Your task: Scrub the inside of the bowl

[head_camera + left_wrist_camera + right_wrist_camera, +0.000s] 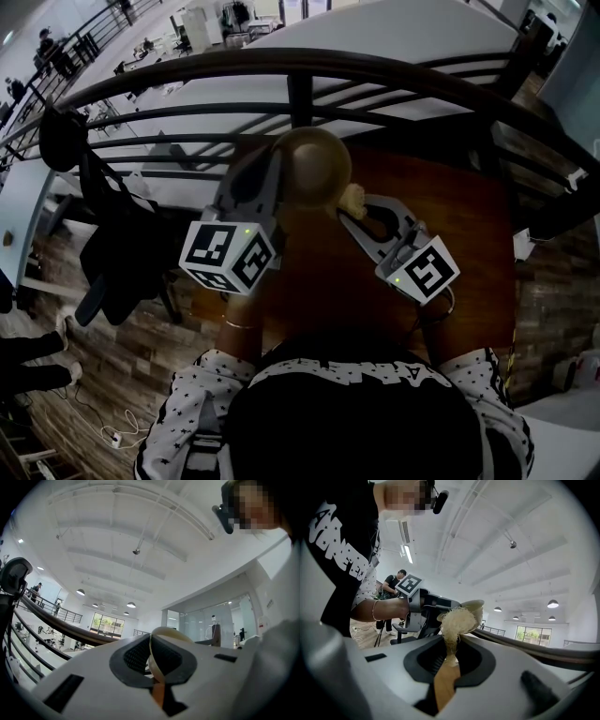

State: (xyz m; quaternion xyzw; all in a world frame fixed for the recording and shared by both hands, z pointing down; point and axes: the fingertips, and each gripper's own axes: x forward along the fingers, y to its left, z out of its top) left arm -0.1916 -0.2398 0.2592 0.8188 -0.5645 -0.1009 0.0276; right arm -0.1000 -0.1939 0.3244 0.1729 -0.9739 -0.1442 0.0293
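A tan bowl is held up over the brown table, tipped on its side. My left gripper is shut on its rim; in the left gripper view the thin cream rim runs between the dark pads. My right gripper is shut on a scrub brush with a wooden handle. The brush's pale fibrous head sits at the bowl's right edge, touching it or just short of it. In the head view that head shows beside the bowl. The bowl's inside is hidden from the head view.
A dark curved railing runs just beyond the table. A black garment hangs on it at the left. Wood floor with cables lies to the left. A person stands in the background.
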